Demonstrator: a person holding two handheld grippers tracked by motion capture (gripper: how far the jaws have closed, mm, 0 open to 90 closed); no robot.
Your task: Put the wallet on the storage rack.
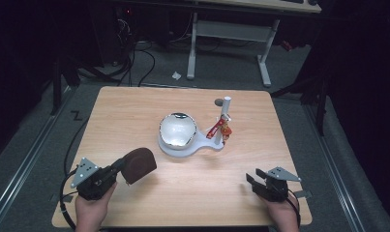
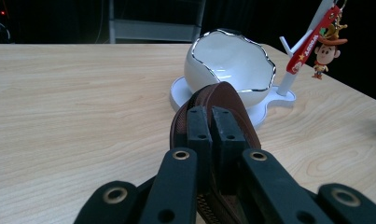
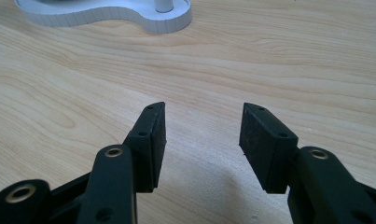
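Left gripper (image 1: 116, 166) near front-left corner of tabletop (image 1: 134, 111), jaws pinching brown zip pouch (image 1: 138, 164), lifted a bit. Right gripper (image 1: 253, 181) near front-right corner, jaws spread, nothing betw. them. White egg bowl (image 1: 177, 129) on stand (image 1: 202, 147), mid tabletop.

White stand (image 1: 169, 149) at counter (image 1: 125, 111) centre, carrying egg-shaped bowl (image 1: 177, 129) with silver rim. Post (image 1: 226, 108) upright on stand's right end; red strap (image 1: 216, 129) and cowboy figure (image 2: 326, 52) hang from it
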